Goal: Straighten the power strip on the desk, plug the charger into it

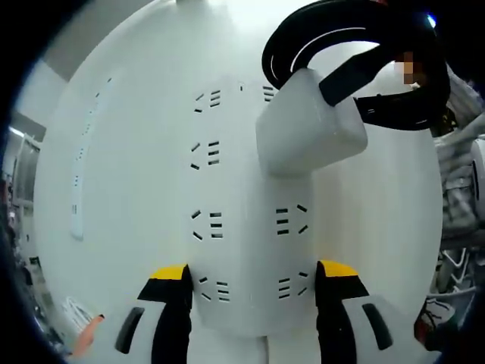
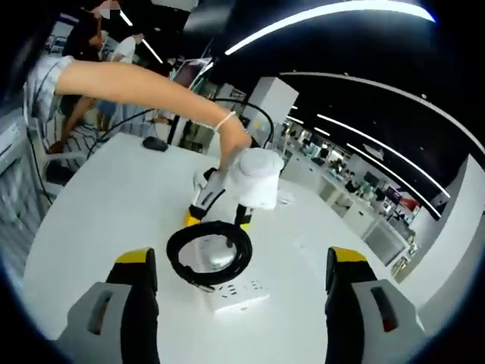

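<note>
In the left gripper view the white power strip (image 1: 250, 250) lies lengthwise between my left gripper's (image 1: 254, 273) yellow-tipped jaws, which press on its two long sides. A white charger block (image 1: 311, 133) sits on the strip's far right sockets; I cannot tell whether its prongs are in. Its black cable (image 1: 326, 38) coils behind it. In the right gripper view the left gripper (image 2: 216, 220) holds the far end of the strip (image 2: 235, 294), and the coiled cable (image 2: 208, 254) rests on top. My right gripper (image 2: 241, 262) hovers above, open and holding nothing.
A second white power strip (image 1: 78, 189) lies on the white table (image 1: 136, 152) to the left. A person's arm (image 2: 144, 87) reaches in holding the left gripper. A small dark object (image 2: 155, 142) sits near the table's far edge. People stand beyond it.
</note>
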Motion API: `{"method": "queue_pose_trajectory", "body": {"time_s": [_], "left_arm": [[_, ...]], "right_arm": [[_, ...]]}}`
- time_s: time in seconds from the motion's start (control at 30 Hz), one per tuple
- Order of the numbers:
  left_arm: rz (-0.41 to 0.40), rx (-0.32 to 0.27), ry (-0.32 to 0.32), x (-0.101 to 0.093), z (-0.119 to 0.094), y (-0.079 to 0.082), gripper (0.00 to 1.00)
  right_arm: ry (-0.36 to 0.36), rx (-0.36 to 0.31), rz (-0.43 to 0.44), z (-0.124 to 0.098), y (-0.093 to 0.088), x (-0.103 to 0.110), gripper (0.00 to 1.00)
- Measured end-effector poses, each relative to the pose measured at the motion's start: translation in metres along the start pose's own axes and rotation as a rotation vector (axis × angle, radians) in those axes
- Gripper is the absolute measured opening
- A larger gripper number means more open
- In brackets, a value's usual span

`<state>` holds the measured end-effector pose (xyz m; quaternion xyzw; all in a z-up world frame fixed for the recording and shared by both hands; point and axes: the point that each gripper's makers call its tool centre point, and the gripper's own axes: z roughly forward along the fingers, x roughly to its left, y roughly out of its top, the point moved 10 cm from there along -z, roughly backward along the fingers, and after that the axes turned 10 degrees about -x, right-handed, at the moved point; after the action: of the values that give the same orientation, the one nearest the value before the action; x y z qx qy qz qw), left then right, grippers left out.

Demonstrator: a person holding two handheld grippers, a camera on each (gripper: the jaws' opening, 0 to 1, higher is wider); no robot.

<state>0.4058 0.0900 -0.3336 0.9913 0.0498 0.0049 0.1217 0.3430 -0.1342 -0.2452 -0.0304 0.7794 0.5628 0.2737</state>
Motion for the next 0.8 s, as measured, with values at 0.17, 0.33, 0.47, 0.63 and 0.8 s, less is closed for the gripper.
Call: {"method": "queue_pose_trajectory", "body": {"time_s": [0.17,0.33,0.47,0.63,0.8], "left_arm": [[0.002,0.017,0.0,0.001,0.0,0.001,0.66],[0.001,0.006,0.0,0.001,0.001,0.0,0.66],[0.001,0.003,0.0,0.0,0.001,0.0,0.66],[0.002,0.004,0.0,0.0,0.001,0.001,0.66],[0.002,0.0,-0.001,-0.001,0.001,0.001,0.66]], "right_arm": [[0.053,0.011,-0.002,0.007,-0.005,-0.017,0.85],[0.074,0.022,0.006,0.017,-0.014,-0.018,0.77],[0.099,-0.002,0.038,0.024,-0.022,-0.016,0.71],[0.164,-0.043,0.097,0.031,-0.026,-0.015,0.62],[0.189,-0.03,0.107,0.036,-0.03,-0.013,0.56]]}}
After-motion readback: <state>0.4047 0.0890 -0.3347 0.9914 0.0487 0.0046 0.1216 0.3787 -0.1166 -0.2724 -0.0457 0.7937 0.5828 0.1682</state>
